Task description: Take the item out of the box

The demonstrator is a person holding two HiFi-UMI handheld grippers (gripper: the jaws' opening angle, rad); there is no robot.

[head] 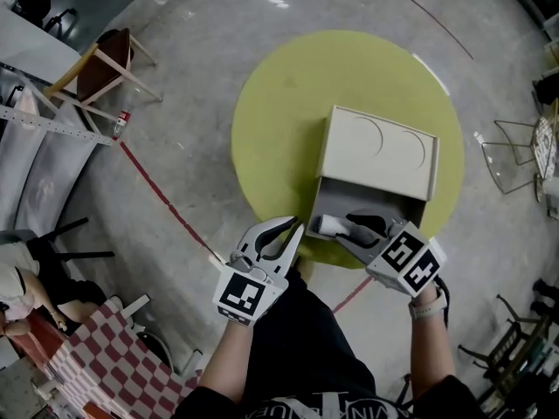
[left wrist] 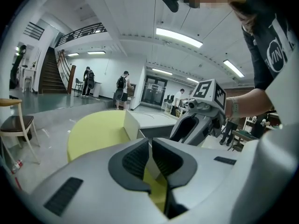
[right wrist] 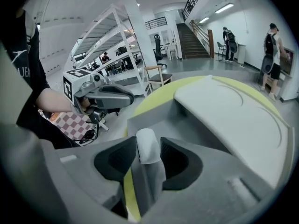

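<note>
Grey concrete floor carries a round yellow-green desk point(head: 271, 129). Nearest me, my left tool point(head: 294, 226) is pressed together and empty over the desk's near edge. To its right, my right tool point(right wrist: 149, 157) is spread around a white item point(right wrist: 147, 146). The item stands in the near end of the open box point(head: 349, 190), and the lid point(head: 377, 144) lies beyond.

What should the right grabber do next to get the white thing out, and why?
Probably squeeze the right gripper shut on the white item. Its jaws stand apart with the item right between them, at the front of the open box, so it looks lined up but not yet gripped.
</note>
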